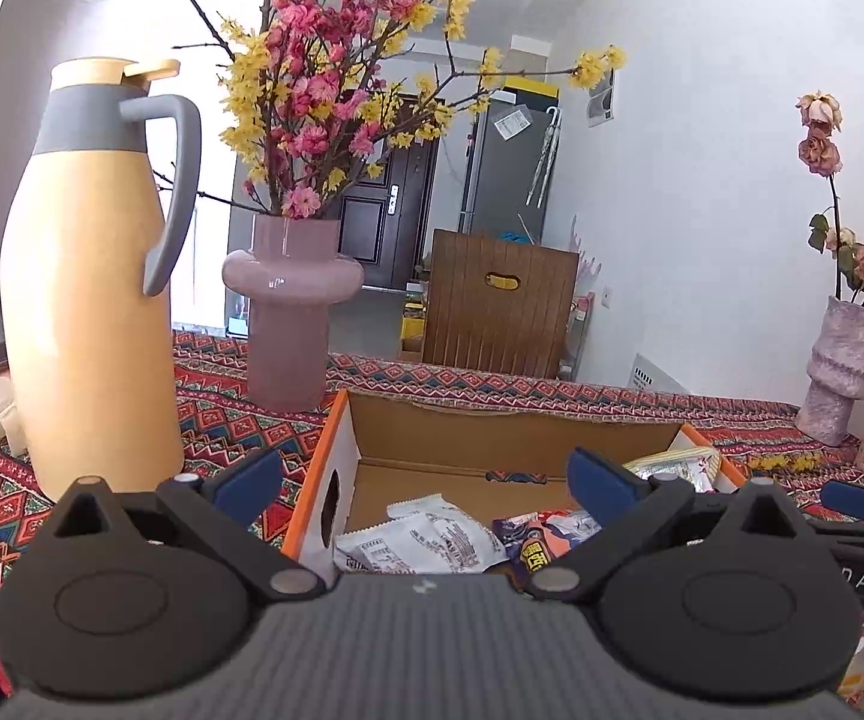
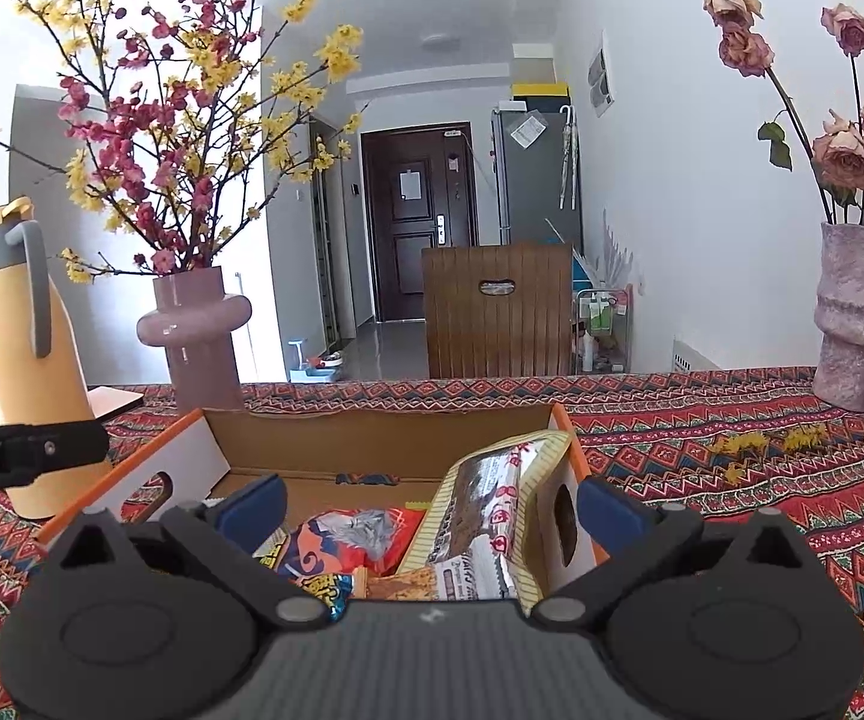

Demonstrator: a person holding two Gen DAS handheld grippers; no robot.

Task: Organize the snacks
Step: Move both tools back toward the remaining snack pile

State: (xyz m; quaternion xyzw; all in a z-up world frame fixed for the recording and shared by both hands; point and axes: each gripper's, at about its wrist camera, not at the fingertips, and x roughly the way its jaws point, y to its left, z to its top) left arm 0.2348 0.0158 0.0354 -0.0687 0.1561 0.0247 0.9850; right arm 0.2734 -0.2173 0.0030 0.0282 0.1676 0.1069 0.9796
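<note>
Both the left gripper (image 1: 426,480) and the right gripper (image 2: 429,507) hover released, jaws wide and empty, over the cardboard box (image 1: 510,426). The snack packets (image 1: 426,540) lie inside, a tall striped packet (image 2: 492,516) leaning at the box's three o'clock wall. The placing step looks finished; next probably means fetching any remaining snack.
</note>
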